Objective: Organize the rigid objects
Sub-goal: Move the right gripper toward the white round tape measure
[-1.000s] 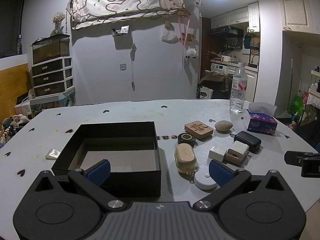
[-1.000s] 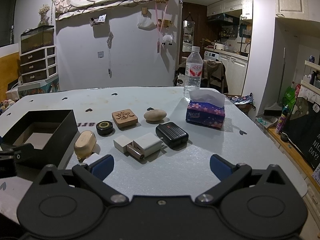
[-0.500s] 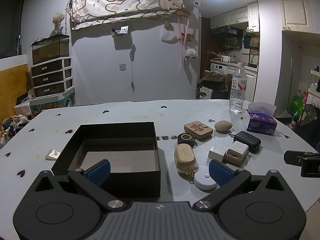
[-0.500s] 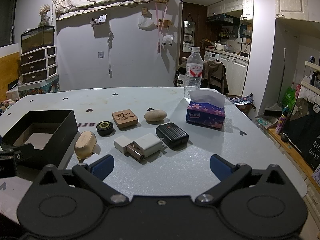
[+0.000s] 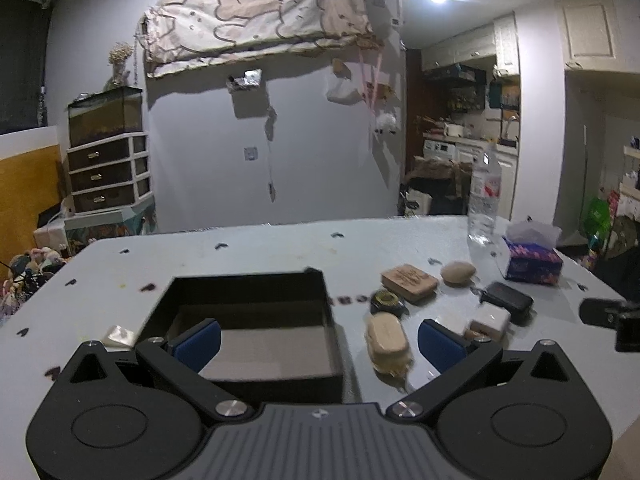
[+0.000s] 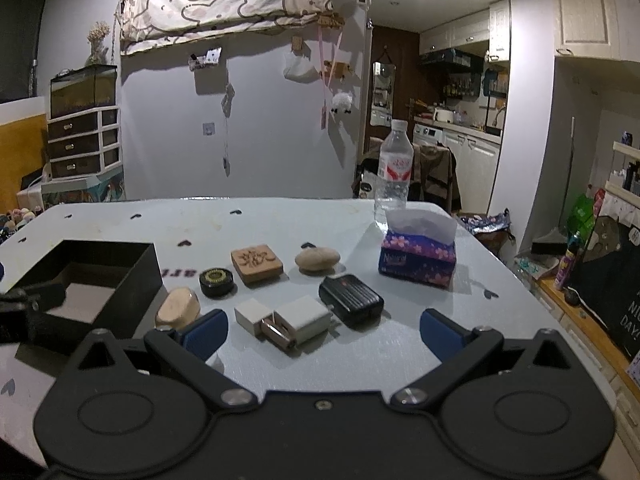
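The left gripper [image 5: 319, 339] hangs with its 2 blue fingers spread wide and nothing between them. Its left finger [image 5: 199, 344] sits over the open black box [image 5: 248, 356], and the right finger [image 5: 439, 345] lies just right of the tan oval case [image 5: 387, 342], so the case sits inside the gap, nearer the right finger. The box stands near the table's [image 5: 256, 256] front edge, toward its left side; it holds nothing that shows.

The right gripper [image 6: 322, 336] is likewise spread wide and grips nothing. Between its fingers lie a small white block [image 6: 252, 315] and a white charger [image 6: 302, 319] with a brown piece [image 6: 276, 334] at its front, these touching or just beside each other. A black ribbed case [image 6: 352, 300] lies just right of them.

Only the right wrist view shows sharply the carved wooden square [image 6: 257, 262], the black round tin [image 6: 216, 282] and the smooth stone [image 6: 317, 259], in a row behind the white pieces, with the tissue box [image 6: 418, 258] and water bottle [image 6: 394, 172] toward the far right corner. The left wrist view is blurred, but alone shows a crumpled wrapper [image 5: 118, 336] left of the box and the box's whole floor
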A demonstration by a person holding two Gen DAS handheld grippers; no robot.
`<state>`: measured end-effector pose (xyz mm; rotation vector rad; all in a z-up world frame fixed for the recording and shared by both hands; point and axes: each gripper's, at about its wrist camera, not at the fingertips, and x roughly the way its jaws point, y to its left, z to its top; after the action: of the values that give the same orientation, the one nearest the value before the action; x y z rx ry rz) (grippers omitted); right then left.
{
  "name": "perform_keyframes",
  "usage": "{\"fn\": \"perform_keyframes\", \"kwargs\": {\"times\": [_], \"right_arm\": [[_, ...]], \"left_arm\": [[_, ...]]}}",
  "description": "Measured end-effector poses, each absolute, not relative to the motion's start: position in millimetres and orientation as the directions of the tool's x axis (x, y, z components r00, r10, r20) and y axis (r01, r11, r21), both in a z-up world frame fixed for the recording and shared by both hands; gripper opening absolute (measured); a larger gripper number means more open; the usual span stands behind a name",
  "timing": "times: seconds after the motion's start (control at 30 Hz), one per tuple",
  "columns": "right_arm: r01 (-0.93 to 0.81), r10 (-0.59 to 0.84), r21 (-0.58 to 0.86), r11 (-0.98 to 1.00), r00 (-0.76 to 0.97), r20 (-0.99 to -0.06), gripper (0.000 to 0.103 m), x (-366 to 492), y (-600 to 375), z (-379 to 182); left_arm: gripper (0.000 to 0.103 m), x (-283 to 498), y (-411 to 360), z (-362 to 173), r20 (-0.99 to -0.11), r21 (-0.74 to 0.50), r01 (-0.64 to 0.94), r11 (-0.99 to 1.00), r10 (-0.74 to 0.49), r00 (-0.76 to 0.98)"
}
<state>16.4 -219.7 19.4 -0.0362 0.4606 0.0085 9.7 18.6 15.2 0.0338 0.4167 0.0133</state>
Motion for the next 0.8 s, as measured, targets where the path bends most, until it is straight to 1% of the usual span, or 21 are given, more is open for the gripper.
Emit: {"fn": "perform_keyframes", "kwargs": {"times": [0.23,0.33,0.4,0.53,0.6,0.67,0.8], "right_arm": [[-0.033,0.035,0.011,0.999,0.899,-0.436,0.103,32,-218,22],[-0.065,0.082,0.053,0.996,0.901,-0.425,0.103,37,-216,22],[-0.085,0.105,0.066,0.994,0.908,-0.407,0.103,40,-214,20],[-0.059,0.082,0.069,0.996,0.919,-0.385,0.103,47,-204,15],[-0.063,0.088,0.077,0.995,0.921,-0.380,0.103,50,-200,10],[-0.063,0.089,0.079,0.995,0.917,-0.388,0.103,55,-195,4],[-0.072,0.100,0.087,0.994,0.916,-0.389,0.103,64,-188,-13]], "left_arm": [[0.103,32,57,30,-0.362,0.039,-0.088,0.995,0.096,0.927],[0.103,41,77,33,-0.334,0.018,-0.093,0.996,0.094,0.938],[0.103,48,88,35,-0.336,0.027,-0.113,0.993,0.116,0.935],[0.103,62,111,39,-0.332,0.051,-0.154,0.987,0.162,0.929],[0.101,69,122,39,-0.337,0.066,-0.157,0.985,0.170,0.926],[0.097,78,131,39,-0.356,0.079,-0.165,0.983,0.182,0.916],[0.084,95,147,32,-0.423,0.072,-0.144,0.987,0.161,0.892]]}}
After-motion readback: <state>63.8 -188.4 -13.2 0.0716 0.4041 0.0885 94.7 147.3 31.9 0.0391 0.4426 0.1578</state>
